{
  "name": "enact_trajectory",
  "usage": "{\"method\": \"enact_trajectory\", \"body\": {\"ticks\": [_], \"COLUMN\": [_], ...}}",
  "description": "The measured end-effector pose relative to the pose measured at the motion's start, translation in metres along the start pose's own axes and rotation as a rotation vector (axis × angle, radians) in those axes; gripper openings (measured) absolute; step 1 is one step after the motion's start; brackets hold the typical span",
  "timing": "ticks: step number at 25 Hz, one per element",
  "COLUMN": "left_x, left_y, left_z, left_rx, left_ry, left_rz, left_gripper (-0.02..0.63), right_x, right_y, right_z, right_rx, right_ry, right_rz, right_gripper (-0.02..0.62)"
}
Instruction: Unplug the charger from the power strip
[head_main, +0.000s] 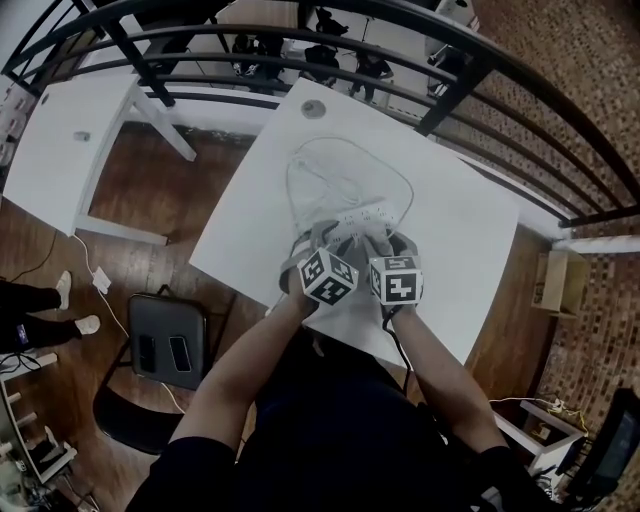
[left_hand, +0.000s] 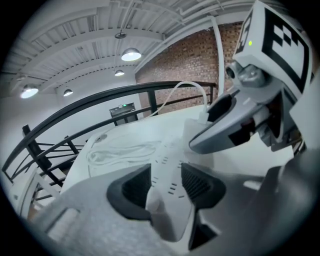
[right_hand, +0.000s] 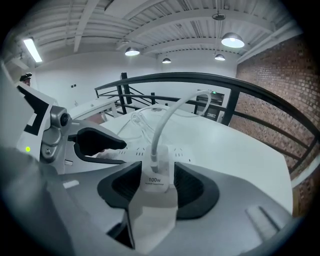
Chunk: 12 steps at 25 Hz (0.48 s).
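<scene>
A white power strip (head_main: 365, 213) lies across the white table (head_main: 470, 230), with a loose loop of white cable (head_main: 345, 160) beyond it. In the left gripper view, my left gripper (left_hand: 165, 172) is open and straddles one end of the power strip (left_hand: 167, 165), which lies between the dark pads. In the right gripper view, my right gripper (right_hand: 157, 172) is open around the white charger (right_hand: 155, 182). The charger is plugged upright into the strip (right_hand: 185, 150), the pads stand close on both sides, and its cable (right_hand: 165, 120) arcs up and away. Both grippers (head_main: 325, 235) (head_main: 385, 240) sit side by side.
A black curved railing (head_main: 480, 60) runs behind the table, with a brick wall (head_main: 580, 110) to the right. A small round disc (head_main: 313, 108) lies at the table's far end. A black chair (head_main: 165, 345) stands on the floor to the left, near a second white table (head_main: 60, 140).
</scene>
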<state>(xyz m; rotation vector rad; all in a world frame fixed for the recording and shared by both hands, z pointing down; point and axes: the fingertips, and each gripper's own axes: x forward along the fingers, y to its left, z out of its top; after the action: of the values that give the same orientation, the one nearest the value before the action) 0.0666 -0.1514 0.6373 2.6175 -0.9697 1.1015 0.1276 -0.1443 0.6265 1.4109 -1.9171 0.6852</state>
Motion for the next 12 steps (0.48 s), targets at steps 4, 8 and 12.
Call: {"method": "enact_trajectory", "body": {"ticks": [4,8,12], "left_x": [0.0018,0.0014,0.0014], "left_y": [-0.0008,-0.0018,0.0003], "left_z": [-0.0010,-0.0011,-0.0015], "left_rx": [-0.024,-0.063,-0.087], "left_ry": [-0.004,-0.015,-0.023], "left_rz": [-0.018,-0.034,-0.044], "left_gripper": [0.189,0.183,0.184], "right_x": [0.0035,0.0019,0.0016], "right_y": [0.0003,0.0005,0.0007], "right_z": [0.0005,0.0008,0.0040], "right_rx": [-0.028,-0.025,-0.015], "right_ry": [0.012,0.011,0.005], "right_rz": [0.001,0.005,0.001], "right_gripper": [0.149,0.143,0.141]}}
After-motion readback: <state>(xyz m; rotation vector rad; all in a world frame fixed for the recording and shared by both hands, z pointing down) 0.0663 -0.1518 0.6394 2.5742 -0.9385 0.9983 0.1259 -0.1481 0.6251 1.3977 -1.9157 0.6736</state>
